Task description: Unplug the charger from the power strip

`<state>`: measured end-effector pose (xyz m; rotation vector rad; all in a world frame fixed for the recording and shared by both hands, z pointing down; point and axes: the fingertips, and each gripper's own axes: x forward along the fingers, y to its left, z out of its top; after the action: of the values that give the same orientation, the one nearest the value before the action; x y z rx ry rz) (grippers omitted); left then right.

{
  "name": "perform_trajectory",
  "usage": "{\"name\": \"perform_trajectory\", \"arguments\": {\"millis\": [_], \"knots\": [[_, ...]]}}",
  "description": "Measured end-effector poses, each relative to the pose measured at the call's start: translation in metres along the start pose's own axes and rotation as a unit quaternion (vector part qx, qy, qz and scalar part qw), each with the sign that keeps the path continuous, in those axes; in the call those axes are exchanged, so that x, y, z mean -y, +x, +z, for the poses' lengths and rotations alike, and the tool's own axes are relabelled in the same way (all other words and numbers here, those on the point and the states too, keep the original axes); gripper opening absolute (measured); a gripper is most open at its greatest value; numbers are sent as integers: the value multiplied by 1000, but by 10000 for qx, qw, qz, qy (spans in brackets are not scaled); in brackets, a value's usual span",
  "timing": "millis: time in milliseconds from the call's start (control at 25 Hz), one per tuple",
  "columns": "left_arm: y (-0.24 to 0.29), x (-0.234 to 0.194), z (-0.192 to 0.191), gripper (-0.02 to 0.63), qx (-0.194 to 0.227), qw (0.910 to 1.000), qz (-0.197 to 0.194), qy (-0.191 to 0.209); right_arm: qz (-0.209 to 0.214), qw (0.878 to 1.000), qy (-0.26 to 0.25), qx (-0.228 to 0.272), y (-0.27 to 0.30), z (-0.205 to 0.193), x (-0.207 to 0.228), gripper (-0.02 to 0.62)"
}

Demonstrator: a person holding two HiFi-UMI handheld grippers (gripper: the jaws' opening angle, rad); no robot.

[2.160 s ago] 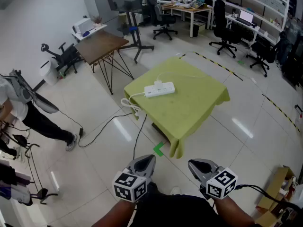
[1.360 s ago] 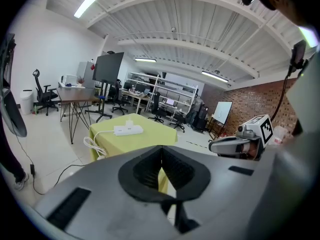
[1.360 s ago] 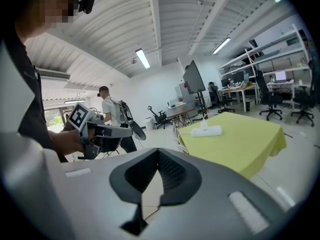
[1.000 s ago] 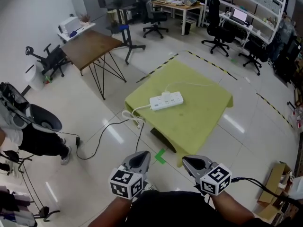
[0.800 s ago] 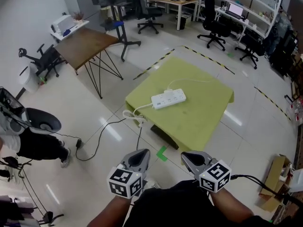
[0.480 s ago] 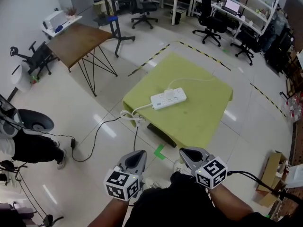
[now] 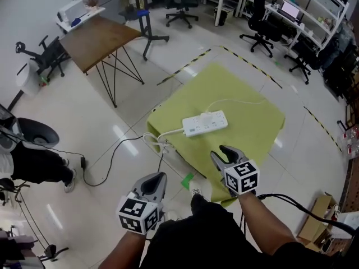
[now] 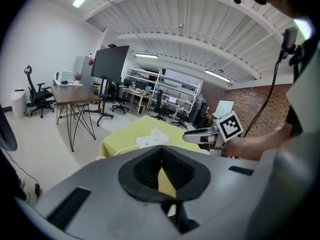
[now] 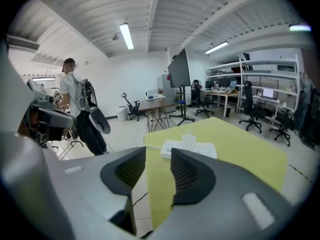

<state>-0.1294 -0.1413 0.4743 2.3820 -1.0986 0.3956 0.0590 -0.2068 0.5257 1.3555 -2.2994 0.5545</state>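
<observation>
The power strip (image 7: 205, 123) lies flat near the middle of the table (image 7: 249, 136), which is draped in a yellow-green cloth. The white charger (image 9: 188, 137) is plugged into it, standing up from its top, and a thin white cord (image 7: 238, 100) curves away across the cloth. The strip's own cable (image 7: 164, 134) drops off the table's left edge to the floor. The right gripper (image 7: 224, 151) hangs over the table's near edge, aimed at the strip but well apart from it; its jaws have just been opening and stand apart with nothing between them. The left gripper (image 7: 159, 178) is over the floor, short of the table, jaws together and empty
</observation>
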Motion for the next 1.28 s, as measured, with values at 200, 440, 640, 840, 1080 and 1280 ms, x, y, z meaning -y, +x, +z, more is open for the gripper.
{"name": "perform_trajectory", "arguments": {"millis": [200, 440, 640, 840, 1080, 1280], "knots": [[29, -22, 4, 6, -172, 9995, 248, -91, -223, 9995, -53, -212, 71, 2, 49, 208], [58, -35, 10, 6, -322, 9986, 383, -164, -469, 9980, -74, -422, 138, -3, 90, 285], [60, -43, 8, 6, -410, 9969, 571, -358, -633, 9967, -100, -494, 170, -6, 106, 305], [52, -52, 0, 6, -492, 9947, 746, -517, -744, 9953, -200, -588, 191, -6, 109, 314], [44, -58, -5, 6, -453, 9926, 936, -635, -856, 9934, -350, -676, 203, -11, 111, 314], [42, -62, -9, 6, -461, 9917, 998, -662, -892, 9927, -422, -687, 205, -9, 112, 296]]}}
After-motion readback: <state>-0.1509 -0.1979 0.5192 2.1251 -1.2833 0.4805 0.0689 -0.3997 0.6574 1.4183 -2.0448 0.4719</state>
